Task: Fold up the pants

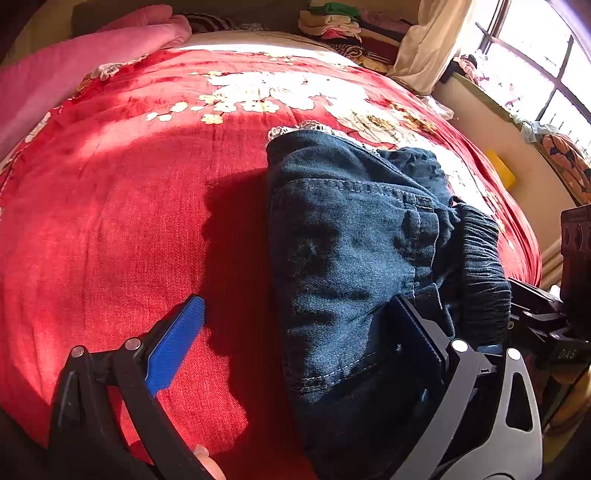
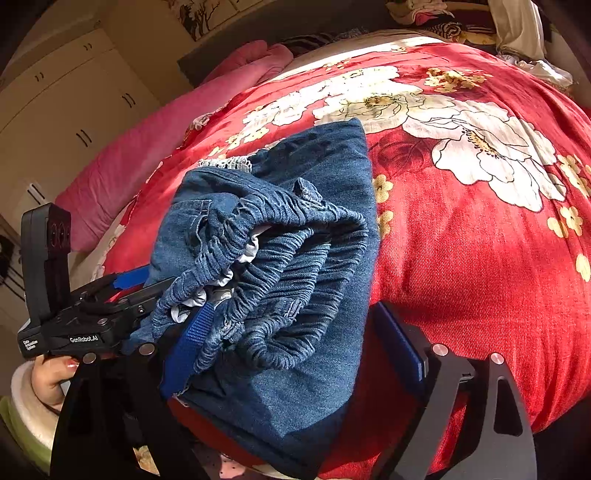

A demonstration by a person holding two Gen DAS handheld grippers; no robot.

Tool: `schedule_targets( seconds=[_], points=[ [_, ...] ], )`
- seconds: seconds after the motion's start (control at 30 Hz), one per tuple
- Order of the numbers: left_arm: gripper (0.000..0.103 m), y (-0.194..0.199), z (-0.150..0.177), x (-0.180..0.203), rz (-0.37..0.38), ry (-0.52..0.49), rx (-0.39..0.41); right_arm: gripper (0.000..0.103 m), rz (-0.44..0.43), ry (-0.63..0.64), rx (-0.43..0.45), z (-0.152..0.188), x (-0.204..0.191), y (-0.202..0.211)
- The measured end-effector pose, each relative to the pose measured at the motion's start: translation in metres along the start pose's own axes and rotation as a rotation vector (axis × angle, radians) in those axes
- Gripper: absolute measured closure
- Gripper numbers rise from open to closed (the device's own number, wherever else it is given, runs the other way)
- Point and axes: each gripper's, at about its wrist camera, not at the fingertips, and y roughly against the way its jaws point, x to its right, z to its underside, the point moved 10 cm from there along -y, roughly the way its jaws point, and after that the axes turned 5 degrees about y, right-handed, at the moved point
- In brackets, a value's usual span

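Note:
Dark blue denim pants (image 1: 351, 251) lie folded in a bundle on the red flowered bedspread (image 1: 129, 221), with the elastic waistband (image 2: 280, 266) on top facing the right wrist camera. My left gripper (image 1: 306, 339) is open; its right finger lies on the denim, its left finger over bare bedspread. My right gripper (image 2: 295, 354) is open, its jaws standing either side of the pants' (image 2: 314, 192) near edge, with its left finger tucked under the waistband. The left gripper also shows in the right wrist view (image 2: 122, 291), beside the bundle.
A pink blanket (image 1: 74, 66) lies along the bed's far left. Piled clothes (image 1: 332, 22) sit behind the bed. A window and sill (image 1: 535, 74) are at the right. White wardrobe doors (image 2: 66, 103) stand at the left. The bed's edge is close below both grippers.

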Motion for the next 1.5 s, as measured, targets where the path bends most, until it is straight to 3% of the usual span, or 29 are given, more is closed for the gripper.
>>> schedule_targets(
  seconds=[0.07,0.13,0.2,0.23,0.33,0.63,1.03,1.27,1.5],
  points=[
    [0.018,-0.001,0.000,0.003,0.014,0.000,-0.005,0.032,-0.011,0.004,0.001,0.000,-0.005,-0.001],
    [0.042,0.000,0.001,0.010,0.046,-0.004,-0.013,0.038,-0.007,0.019,0.005,0.000,-0.008,-0.001],
    [0.060,0.001,0.003,0.020,0.085,-0.006,-0.023,0.053,-0.009,0.025,0.017,-0.001,-0.011,0.001],
    [0.068,0.003,0.003,0.022,0.075,-0.021,-0.017,0.055,0.000,0.039,0.027,-0.002,-0.013,0.004],
    [0.081,0.013,0.000,0.033,0.080,-0.051,0.006,0.065,0.018,0.085,0.058,-0.008,-0.020,0.013],
    [0.082,0.047,-0.033,0.044,0.102,-0.065,0.091,0.067,0.041,0.184,0.146,-0.047,-0.038,0.044],
    [0.082,0.053,-0.130,0.046,0.068,-0.088,0.193,0.067,0.071,0.273,0.242,-0.148,-0.036,0.043],
    [0.082,0.030,-0.167,0.036,0.034,-0.073,0.202,0.067,0.080,0.270,0.232,-0.185,-0.021,0.013],
    [0.082,-0.017,-0.169,0.022,0.017,-0.047,0.142,0.067,0.064,0.182,0.124,-0.183,0.009,-0.034]
  ],
)
